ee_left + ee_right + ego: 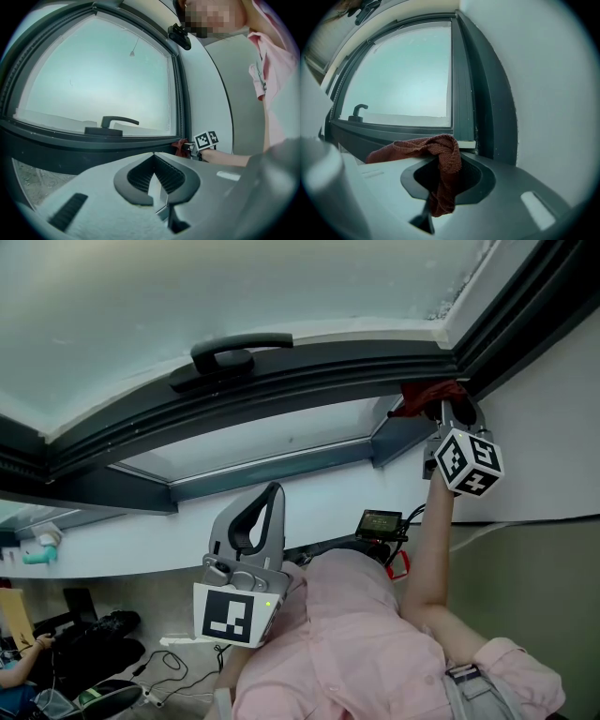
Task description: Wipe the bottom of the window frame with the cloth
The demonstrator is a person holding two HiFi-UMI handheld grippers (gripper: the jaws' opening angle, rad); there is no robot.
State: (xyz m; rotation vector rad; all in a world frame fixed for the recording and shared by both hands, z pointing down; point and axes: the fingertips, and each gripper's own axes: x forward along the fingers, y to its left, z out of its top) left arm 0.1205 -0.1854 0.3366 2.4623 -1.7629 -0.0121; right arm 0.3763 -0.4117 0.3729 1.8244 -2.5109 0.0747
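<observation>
Dark window frame (pixel 281 381) beneath frosted glass (pixel 141 306). At its bottom right corner, right gripper (pixel 448 416) clamped on red cloth (pixel 424 396), held against frame. Below frame, left gripper (pixel 267 507) closed, empty, 2 jaws together.

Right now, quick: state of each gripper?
left gripper: shut, nothing between the jaws.
right gripper: shut on the red cloth.

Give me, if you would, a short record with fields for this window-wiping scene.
Right gripper: fingers shut on the red cloth
Cloth position: at the right-hand corner of the window frame's bottom rail
Left gripper: shut, empty, held low and away from the frame
Window handle: on the lower edge of the pane, left of the cloth
</observation>
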